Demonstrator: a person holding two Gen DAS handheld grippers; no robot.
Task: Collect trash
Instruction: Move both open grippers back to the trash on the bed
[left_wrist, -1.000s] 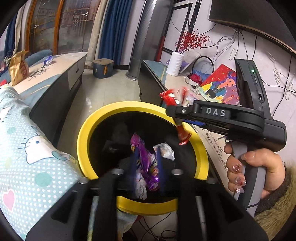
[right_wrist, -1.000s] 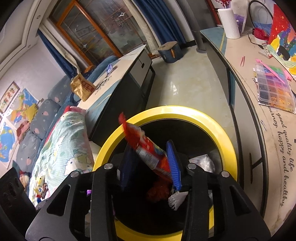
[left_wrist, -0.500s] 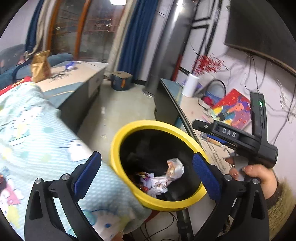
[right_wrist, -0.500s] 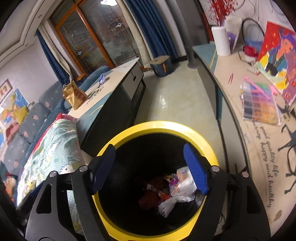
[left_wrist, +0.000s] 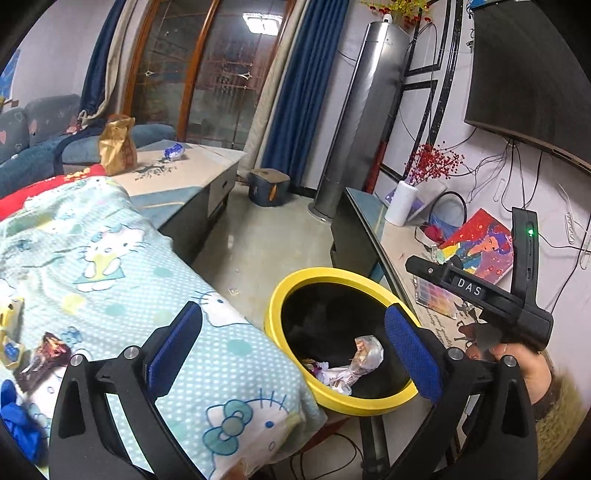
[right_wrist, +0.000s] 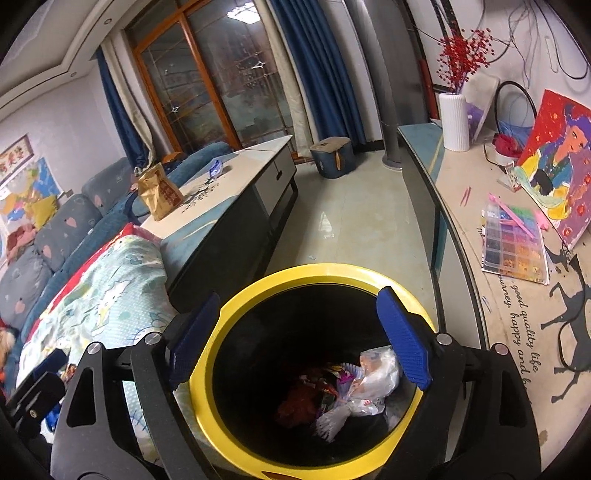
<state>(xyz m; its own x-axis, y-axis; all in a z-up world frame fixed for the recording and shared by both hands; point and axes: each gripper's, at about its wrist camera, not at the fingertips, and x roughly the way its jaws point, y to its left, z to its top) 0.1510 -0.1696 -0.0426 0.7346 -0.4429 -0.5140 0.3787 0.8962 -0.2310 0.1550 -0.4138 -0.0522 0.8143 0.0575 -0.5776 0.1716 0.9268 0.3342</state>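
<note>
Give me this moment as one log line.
left gripper: open, empty | right gripper: open, empty, over bin | wrappers: in bin | wrapper: on blanket

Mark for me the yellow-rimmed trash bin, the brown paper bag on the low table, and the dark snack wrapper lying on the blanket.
yellow-rimmed trash bin (right_wrist: 317, 271): right wrist view, far arc of its yellow rim.
brown paper bag (left_wrist: 117, 146): left wrist view, middle of its crumpled front.
dark snack wrapper (left_wrist: 46, 356): left wrist view, middle of the wrapper.
</note>
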